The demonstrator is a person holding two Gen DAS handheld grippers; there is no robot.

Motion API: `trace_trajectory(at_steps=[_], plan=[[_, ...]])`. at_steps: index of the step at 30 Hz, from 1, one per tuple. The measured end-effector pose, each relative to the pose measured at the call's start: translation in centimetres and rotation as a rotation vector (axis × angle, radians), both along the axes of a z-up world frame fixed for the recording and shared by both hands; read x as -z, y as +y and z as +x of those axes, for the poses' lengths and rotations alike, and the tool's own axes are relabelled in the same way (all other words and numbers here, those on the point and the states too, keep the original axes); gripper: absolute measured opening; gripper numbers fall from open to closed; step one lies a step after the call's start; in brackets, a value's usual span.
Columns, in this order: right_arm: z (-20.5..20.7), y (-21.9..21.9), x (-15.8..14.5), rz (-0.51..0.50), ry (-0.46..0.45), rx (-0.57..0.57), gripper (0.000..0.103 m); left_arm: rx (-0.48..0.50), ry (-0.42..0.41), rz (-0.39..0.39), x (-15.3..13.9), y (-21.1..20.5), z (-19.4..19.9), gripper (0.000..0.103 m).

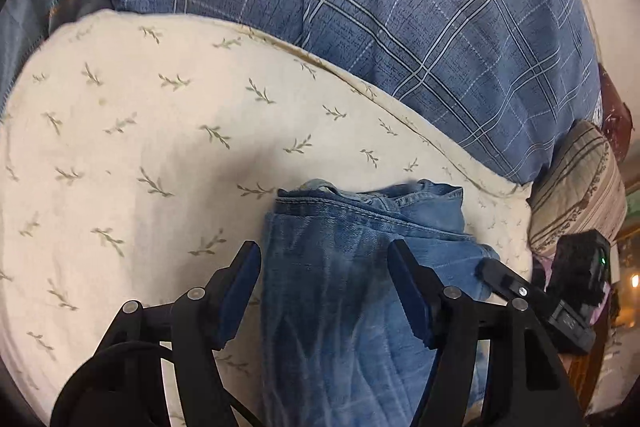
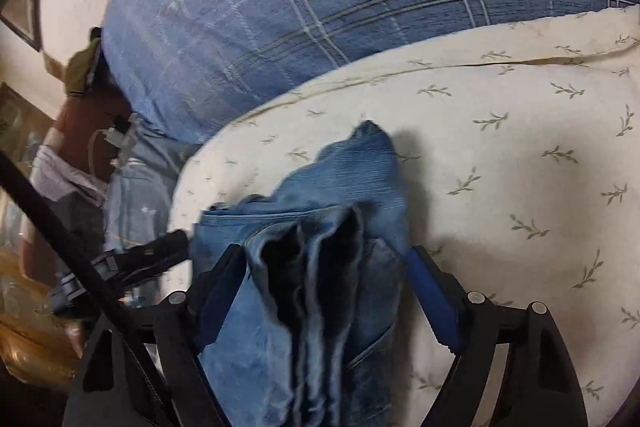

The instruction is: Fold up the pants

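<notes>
Blue denim pants [image 1: 360,267] lie folded into a thick bundle on a cream bedsheet with a leaf print [image 1: 140,131]. My left gripper [image 1: 324,267] is open, its jaws spread on either side of the bundle's left part. In the right wrist view the pants [image 2: 320,247] show their stacked folded edges, and my right gripper [image 2: 320,267] is open with the jaws astride them. The right gripper's finger also shows in the left wrist view [image 1: 504,279], at the bundle's right edge. The left gripper's finger shows in the right wrist view [image 2: 160,251].
A large blue plaid pillow [image 1: 400,7] lies behind the pants, also in the right wrist view [image 2: 320,7]. A striped beige cushion [image 1: 576,187] sits at the right. The cream sheet [image 2: 520,167] stretches wide to the right. A person's arm and clutter [image 2: 72,155] are at the left.
</notes>
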State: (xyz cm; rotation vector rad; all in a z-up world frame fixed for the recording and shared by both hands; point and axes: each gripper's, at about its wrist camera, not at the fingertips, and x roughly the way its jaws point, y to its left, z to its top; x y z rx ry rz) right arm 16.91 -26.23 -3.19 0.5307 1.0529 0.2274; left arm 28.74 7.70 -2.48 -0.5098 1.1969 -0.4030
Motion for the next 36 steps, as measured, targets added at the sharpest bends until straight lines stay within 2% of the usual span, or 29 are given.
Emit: trace_trajectory(at_steps=[3,6,8,9,10,11,12,13,14,15,17,20,22,23,24,26,27,29,30,33,36], plan=[[0.2,0.2,-0.1,-0.032,0.004,0.005,0.085,0.014,0.008,0.032,0.9,-0.9,0.1,0.063],[1.9,0.3,1.3,-0.042,0.106,-0.044,0.072,0.053,0.049,0.060,1.3,-1.9,1.0,0.060],[2.4,0.2,1.7,-0.047,0.133,-0.058,0.065,0.064,0.039,0.046,1.2,-2.3,1.3,0.057],[2.4,0.1,1.8,-0.029,0.125,-0.061,0.063,0.073,0.012,0.032,1.4,-2.5,1.4,0.054],[2.1,-0.1,1.9,-0.010,0.114,-0.061,0.055,0.066,0.001,0.019,1.6,-2.5,1.2,0.052],[2.0,-0.2,2.2,0.007,0.112,-0.054,0.048,0.039,0.017,0.001,2.2,-2.5,1.2,0.045],[1.8,-0.5,2.3,0.023,0.119,-0.040,0.045,0.024,0.024,-0.014,2.1,-2.5,1.2,0.039],[2.0,-0.5,2.0,0.032,0.119,-0.042,0.038,0.033,0.004,-0.010,1.7,-2.7,1.2,0.035],[2.0,-0.3,1.6,0.020,0.112,-0.054,0.035,0.042,-0.021,-0.010,1.1,-2.7,1.1,0.025],[2.0,-0.2,1.1,0.010,0.100,-0.064,0.034,0.044,-0.042,-0.039,0.5,-2.6,1.2,0.021],[1.6,-0.5,0.2,0.030,0.075,-0.065,0.032,0.051,-0.091,-0.104,-0.9,-2.6,1.3,0.020],[1.3,-1.9,-0.9,0.038,0.019,-0.036,0.032,0.072,-0.137,-0.067,-1.6,-4.4,2.6,0.022],[1.8,-2.4,-0.2,0.007,0.027,-0.019,0.036,0.078,-0.126,0.009,0.0,-5.6,3.0,0.026],[2.0,-2.6,0.7,0.002,0.052,-0.010,0.048,0.059,-0.114,0.040,0.8,-5.7,2.9,0.034],[2.2,-2.7,1.5,0.003,0.079,0.000,0.054,0.044,-0.094,0.046,1.5,-5.5,2.8,0.038],[2.3,-3.0,1.9,0.036,0.115,0.014,0.058,0.033,-0.056,-0.013,1.4,-4.6,2.8,0.039],[2.0,-3.1,1.2,0.052,0.105,0.021,0.060,0.023,-0.047,-0.028,1.2,-4.1,2.7,0.042],[0.6,-3.1,-1.3,0.013,0.043,0.029,0.084,-0.010,-0.060,-0.060,0.1,-2.6,1.8,0.050],[-0.6,-3.3,-2.3,-0.002,0.015,0.047,0.088,-0.022,-0.067,-0.052,-0.3,-2.0,1.2,0.055],[-3.3,-4.0,-2.8,0.046,0.013,0.087,0.088,0.003,-0.068,-0.018,-1.1,-1.5,-1.3,0.058],[-6.0,-3.6,-1.2,0.111,0.042,0.141,0.088,0.034,-0.030,0.007,-0.7,-1.7,-4.1,0.058]])
